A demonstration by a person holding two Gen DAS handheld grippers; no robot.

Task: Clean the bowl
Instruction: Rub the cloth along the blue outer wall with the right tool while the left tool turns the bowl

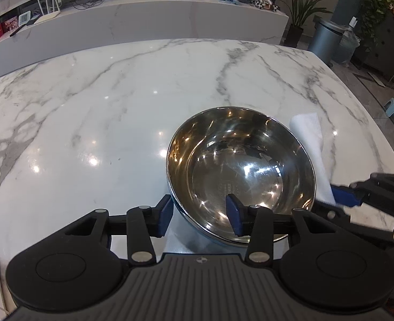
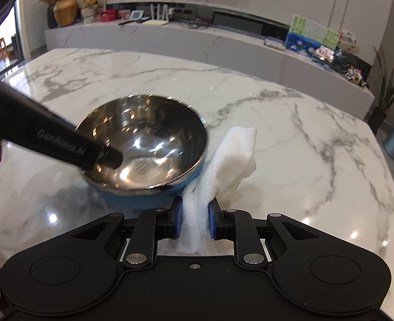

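Left tongs straddle the near rim of the steel bowl on the marble table, jaws not pressing it, while right tongs beside it pinch a white paper towel; wiping looks not yet begun.

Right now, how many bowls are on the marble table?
1: the steel bowl sits on the marble table, beside the white paper towel. None other shows.
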